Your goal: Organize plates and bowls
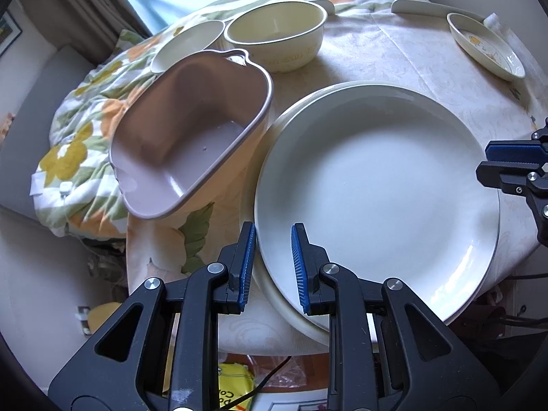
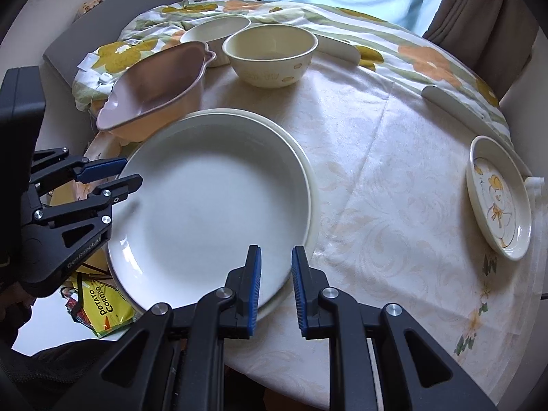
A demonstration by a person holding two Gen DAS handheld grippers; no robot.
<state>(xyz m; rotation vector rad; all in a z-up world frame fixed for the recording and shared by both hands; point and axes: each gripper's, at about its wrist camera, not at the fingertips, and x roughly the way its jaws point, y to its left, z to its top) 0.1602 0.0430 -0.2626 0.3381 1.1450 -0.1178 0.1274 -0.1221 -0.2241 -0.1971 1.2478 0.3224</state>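
While both grippers' jaws stand narrowly parted, holding nothing, the white plate overhangs the table edge.

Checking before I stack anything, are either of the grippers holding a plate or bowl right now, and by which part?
Nothing is held. The left gripper and right gripper are both open, poised over the near rim of the white plate.
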